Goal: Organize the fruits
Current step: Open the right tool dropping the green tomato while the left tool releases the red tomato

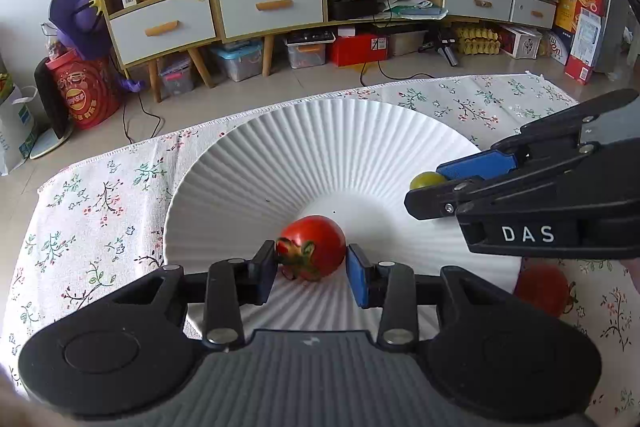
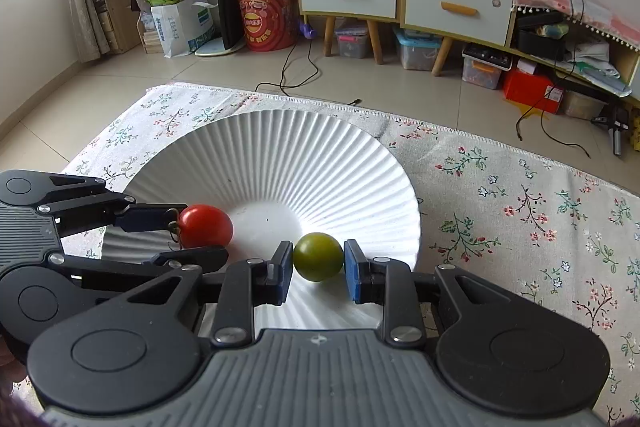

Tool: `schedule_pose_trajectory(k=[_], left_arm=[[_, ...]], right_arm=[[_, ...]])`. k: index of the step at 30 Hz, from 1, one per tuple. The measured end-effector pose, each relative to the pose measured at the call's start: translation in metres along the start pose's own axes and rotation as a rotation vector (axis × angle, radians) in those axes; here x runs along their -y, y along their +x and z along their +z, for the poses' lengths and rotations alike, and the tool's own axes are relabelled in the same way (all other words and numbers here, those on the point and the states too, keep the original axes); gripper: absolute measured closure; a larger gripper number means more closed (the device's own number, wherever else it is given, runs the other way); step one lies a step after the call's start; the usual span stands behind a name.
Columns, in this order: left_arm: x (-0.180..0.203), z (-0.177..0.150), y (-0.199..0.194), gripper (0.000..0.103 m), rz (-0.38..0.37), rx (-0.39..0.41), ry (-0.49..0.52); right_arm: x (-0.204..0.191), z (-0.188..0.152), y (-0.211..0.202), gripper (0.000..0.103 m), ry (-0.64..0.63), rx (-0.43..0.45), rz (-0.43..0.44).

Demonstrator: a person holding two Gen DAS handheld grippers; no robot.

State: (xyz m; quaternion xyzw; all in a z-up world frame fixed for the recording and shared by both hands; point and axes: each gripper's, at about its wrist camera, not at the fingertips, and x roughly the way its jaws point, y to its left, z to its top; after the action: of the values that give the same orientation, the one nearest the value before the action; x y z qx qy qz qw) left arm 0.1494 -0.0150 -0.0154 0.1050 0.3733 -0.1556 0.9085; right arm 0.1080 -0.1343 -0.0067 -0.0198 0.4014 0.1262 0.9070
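A white ribbed plate [image 1: 320, 147] [image 2: 280, 155] lies on the floral cloth. My left gripper [image 1: 312, 267] is shut on a red tomato [image 1: 316, 247], its pads touching both sides, just above the plate's inner slope. It shows from the side in the right wrist view [image 2: 182, 239] with the tomato [image 2: 206, 225]. My right gripper [image 2: 318, 265] is shut on a green tomato [image 2: 319, 255] over the plate's near right part. In the left wrist view it [image 1: 430, 183] comes in from the right with the green tomato [image 1: 426, 180] partly hidden.
Another red tomato [image 1: 542, 289] lies on the cloth [image 2: 520, 211] just off the plate's right rim, under the right gripper. The table's far edge [image 1: 280, 103] drops to a tiled floor with cabinets and boxes beyond.
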Motion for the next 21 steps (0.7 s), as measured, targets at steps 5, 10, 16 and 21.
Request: schedule_pose_trajectory(k=[5,10,16,21], left_arm=[[0.001,0.0,-0.001,0.065,0.005,0.015,0.007],[0.005,0.002,-0.008,0.041,0.029,0.032,0.038],[0.003,0.003,-0.021,0.023,0.006,0.028,0.018],[0.0,-0.002,-0.038,0.014,-0.001,0.013,0.003]], right_arm=[[0.002,0.002,-0.002,0.071,0.012,0.007,0.01],[0.008,0.004,-0.012,0.051,0.04,0.023,0.019],[0.014,0.005,-0.031,0.034,0.08,0.04,0.008],[0.016,-0.003,-0.048,0.028,0.11,0.032,-0.012]])
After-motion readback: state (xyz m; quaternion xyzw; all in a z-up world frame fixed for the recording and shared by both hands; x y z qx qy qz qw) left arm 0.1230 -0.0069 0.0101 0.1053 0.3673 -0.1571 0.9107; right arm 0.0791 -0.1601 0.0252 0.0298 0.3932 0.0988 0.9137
